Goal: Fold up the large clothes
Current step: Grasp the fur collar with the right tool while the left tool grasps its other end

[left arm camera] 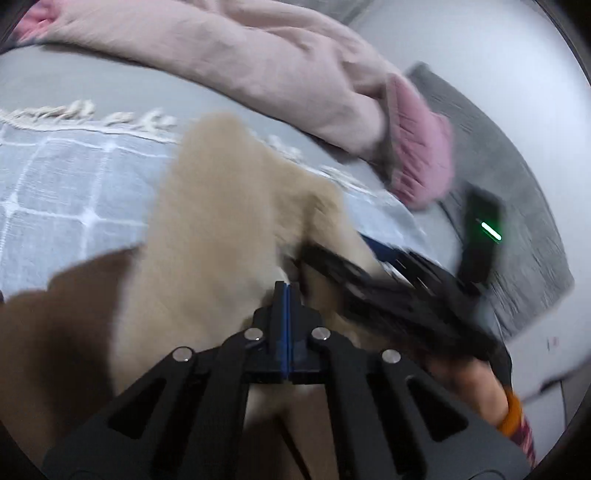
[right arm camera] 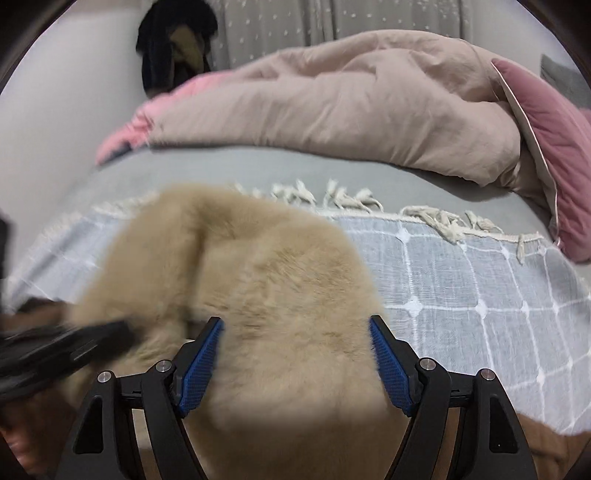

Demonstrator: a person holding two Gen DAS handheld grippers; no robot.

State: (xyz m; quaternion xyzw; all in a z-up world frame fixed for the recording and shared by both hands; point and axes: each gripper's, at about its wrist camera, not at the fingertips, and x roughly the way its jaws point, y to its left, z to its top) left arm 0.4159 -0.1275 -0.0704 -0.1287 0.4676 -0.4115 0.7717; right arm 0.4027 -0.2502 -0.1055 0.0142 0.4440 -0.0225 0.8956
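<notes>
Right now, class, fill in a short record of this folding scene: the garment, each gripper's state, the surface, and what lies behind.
garment: beige fluffy garment, bunched on the bed
left gripper: jaws closed together at the garment; whether fabric is pinched cannot be told
right gripper: open, blue pads either side of the fur
surface: grey checked throw with fringe
behind: pink duvet, rose pillow

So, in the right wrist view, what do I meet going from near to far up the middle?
Open right gripper → beige fur garment → checked throw → grey sheet → pink duvet → curtain.
</notes>
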